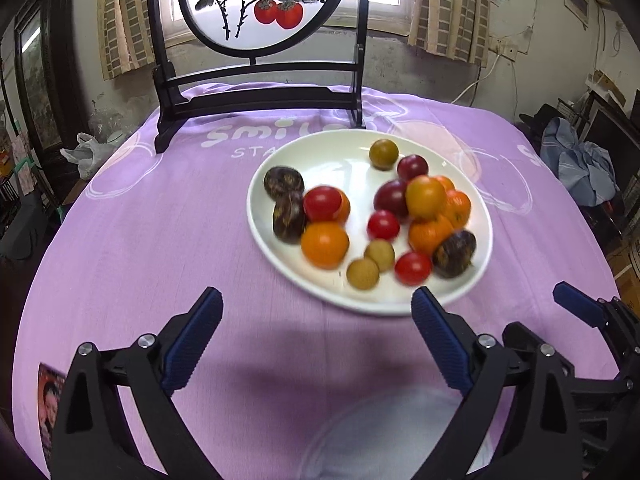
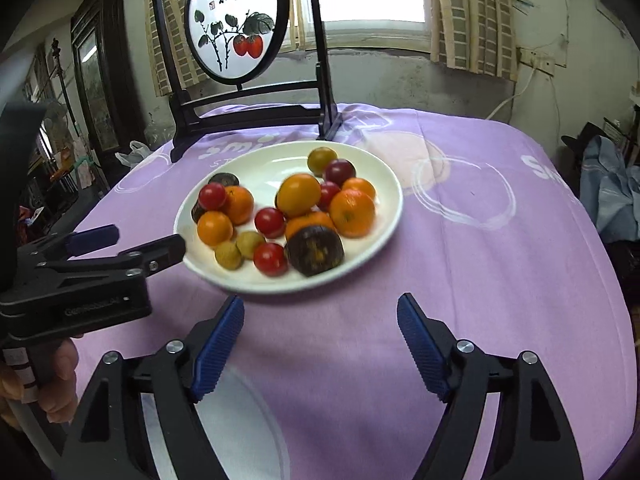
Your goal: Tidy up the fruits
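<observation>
While both your tongs, left tongs (image 1: 316,316) and right tongs (image 2: 320,322), gape empty, mixed fruits (image 2: 296,196) sit heaped on round white plate (image 2: 384,176), mid-desk (image 2: 500,260), within reach for sorting.

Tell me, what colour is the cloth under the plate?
Purple tablecloth, with white writing, clearest in the right wrist view.

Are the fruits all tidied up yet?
Looks nearly done: the fruits all sit together on the white plate, none loose on the purple cloth. Nothing is in hand; the left gripper and right gripper are open and empty. Little seems left.
</observation>
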Demonstrator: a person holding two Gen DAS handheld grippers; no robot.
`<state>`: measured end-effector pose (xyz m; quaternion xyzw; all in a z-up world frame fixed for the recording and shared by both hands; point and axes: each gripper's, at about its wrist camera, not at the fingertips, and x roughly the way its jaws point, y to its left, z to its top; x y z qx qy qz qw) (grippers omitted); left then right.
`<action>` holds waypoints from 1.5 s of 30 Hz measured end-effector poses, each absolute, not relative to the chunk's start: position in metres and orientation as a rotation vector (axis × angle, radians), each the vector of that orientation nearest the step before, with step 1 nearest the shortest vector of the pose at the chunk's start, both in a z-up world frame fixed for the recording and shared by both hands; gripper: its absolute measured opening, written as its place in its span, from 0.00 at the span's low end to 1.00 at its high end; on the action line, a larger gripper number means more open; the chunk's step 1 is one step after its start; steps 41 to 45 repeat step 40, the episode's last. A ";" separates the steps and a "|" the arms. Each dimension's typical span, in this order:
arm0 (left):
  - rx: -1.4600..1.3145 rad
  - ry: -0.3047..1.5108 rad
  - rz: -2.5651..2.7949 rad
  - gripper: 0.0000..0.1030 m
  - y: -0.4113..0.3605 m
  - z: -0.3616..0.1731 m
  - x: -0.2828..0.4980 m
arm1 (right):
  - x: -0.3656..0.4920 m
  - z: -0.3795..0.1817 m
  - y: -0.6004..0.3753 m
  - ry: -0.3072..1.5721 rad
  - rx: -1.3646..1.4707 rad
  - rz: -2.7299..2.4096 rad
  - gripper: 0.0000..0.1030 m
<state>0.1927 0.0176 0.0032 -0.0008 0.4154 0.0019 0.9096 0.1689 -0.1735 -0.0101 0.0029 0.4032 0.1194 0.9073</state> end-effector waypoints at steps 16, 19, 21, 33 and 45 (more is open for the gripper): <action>-0.020 0.878 -0.005 0.92 0.016 -0.014 0.105 | 0.110 -0.023 -0.188 0.810 0.025 0.222 0.94; -0.012 0.885 0.002 0.93 0.017 -0.024 0.104 | 0.110 -0.033 -0.194 0.821 0.052 0.226 0.94; -0.017 0.893 0.009 0.93 0.020 -0.031 0.106 | 0.113 -0.037 -0.198 0.847 0.060 0.217 0.94; -0.012 0.868 -0.040 0.93 0.022 -0.040 0.107 | 0.112 -0.046 -0.189 0.885 -0.019 0.187 0.94; -0.018 0.881 -0.047 0.94 0.020 -0.040 0.107 | 0.111 -0.049 -0.186 0.904 -0.031 0.197 0.94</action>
